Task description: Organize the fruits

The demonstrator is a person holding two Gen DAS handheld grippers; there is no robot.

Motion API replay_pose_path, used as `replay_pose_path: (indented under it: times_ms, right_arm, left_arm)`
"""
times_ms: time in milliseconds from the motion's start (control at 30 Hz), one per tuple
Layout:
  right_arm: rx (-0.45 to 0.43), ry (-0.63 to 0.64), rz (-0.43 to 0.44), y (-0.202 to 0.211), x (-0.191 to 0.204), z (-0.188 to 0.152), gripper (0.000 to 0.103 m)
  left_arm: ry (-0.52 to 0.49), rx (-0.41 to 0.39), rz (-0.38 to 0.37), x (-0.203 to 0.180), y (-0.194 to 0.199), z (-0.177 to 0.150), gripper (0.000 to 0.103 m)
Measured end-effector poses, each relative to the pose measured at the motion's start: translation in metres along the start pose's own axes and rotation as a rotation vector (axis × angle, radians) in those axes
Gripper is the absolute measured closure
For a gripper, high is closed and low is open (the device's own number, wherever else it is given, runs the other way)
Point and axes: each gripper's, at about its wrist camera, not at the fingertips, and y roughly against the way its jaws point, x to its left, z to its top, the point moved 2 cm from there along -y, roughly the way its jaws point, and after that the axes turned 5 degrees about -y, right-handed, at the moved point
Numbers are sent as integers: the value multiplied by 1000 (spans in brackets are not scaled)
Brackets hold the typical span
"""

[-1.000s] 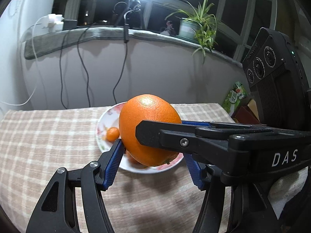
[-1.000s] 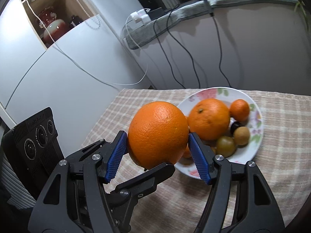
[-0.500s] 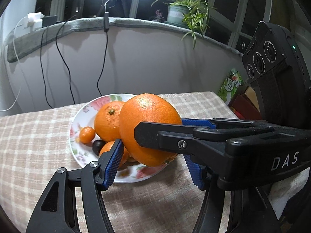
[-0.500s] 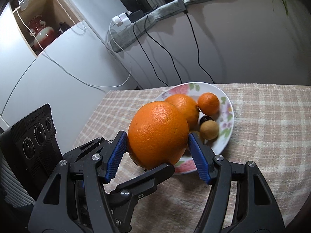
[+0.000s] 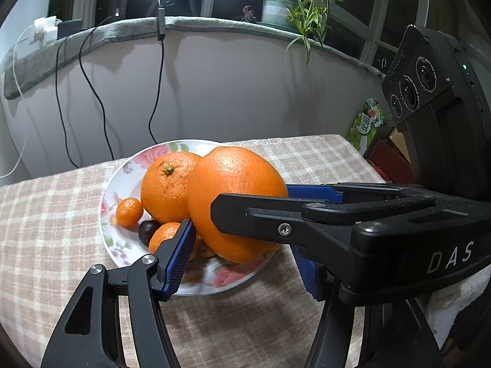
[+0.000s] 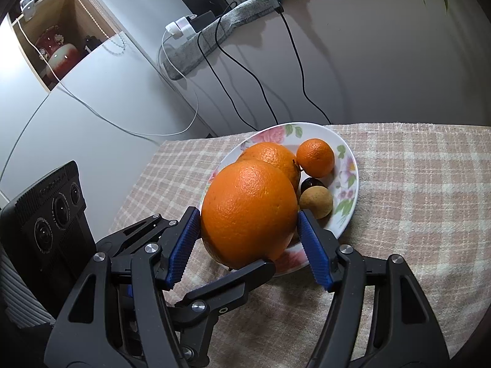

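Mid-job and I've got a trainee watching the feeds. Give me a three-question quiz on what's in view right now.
1. True or false: the right claw grips the large orange between its blue pads.
2. Which fruit on the floral plate lies nearest the right claw's right-hand pad? A) a small brown round fruit B) a banana C) an apple
3. Fill in: the tablecloth has a ___ pattern.

Key: 1 true; 2 A; 3 checked.
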Motion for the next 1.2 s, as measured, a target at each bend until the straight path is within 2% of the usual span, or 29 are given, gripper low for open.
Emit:
replay_pose_path:
  times_ms: [167, 233, 333, 600, 700, 800, 933, 1200]
  right_arm:
    - [-3, 14, -23, 1, 1, 0, 34]
    - [-11, 21, -40, 3, 2, 1, 34]
    - [-14, 20, -54, 6, 1, 1, 27]
    - [-31, 35, -71, 16, 8, -3, 26]
    - [-43, 50, -83, 20, 13, -4, 19]
    - [-56, 60, -92, 25, 19, -7, 18]
    - [-75, 98, -127, 33, 29, -13, 18]
    - [-129, 142, -203, 53, 40, -24, 16]
  left_arm:
    - [-21, 15, 12, -3, -1, -2, 41]
    - [-19, 9, 13, -4, 0, -2, 36]
    - [-9, -10, 25, 0, 7, 0, 33]
    - [-2, -24, 47, 8, 21, -3, 28]
    - [3, -30, 52, 11, 27, -6, 27]
    - [15, -33, 52, 11, 35, -10, 26]
    - [29, -41, 55, 12, 47, -17, 23]
    - [62, -70, 87, 18, 72, -24, 23]
